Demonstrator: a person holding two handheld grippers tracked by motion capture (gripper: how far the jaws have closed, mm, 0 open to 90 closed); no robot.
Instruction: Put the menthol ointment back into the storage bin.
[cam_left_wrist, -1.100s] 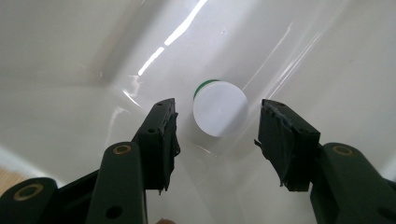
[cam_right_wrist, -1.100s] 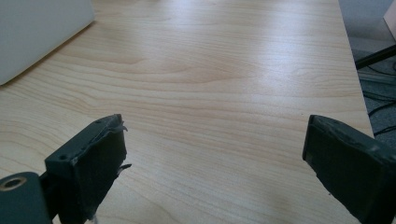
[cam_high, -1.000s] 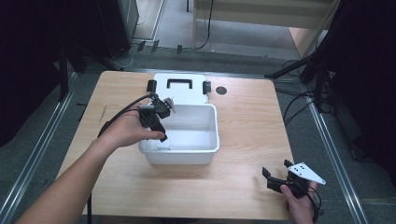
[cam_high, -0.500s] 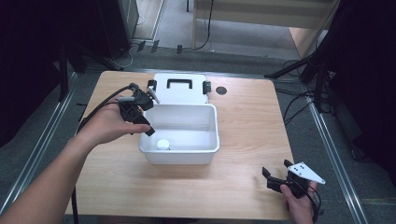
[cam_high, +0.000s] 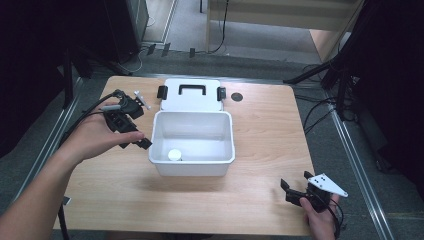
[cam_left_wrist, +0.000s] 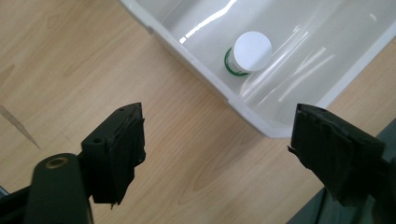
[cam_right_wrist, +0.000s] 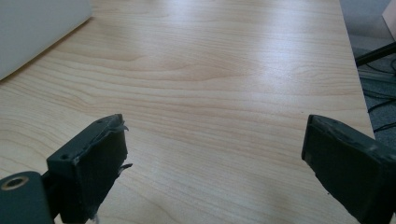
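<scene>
A small white-capped jar (cam_high: 174, 155) stands inside an open white bin (cam_high: 192, 167) at the middle of a wooden bench (cam_high: 260, 150).
The left gripper (cam_high: 131, 131) hangs just left of the bin, jaws wide apart and empty, likely clear of the jar so it can rest there. The right gripper (cam_high: 300, 195), also wide open and empty, waits near the bench's front right corner. The bin's lid (cam_high: 192, 95) lies behind it.
</scene>
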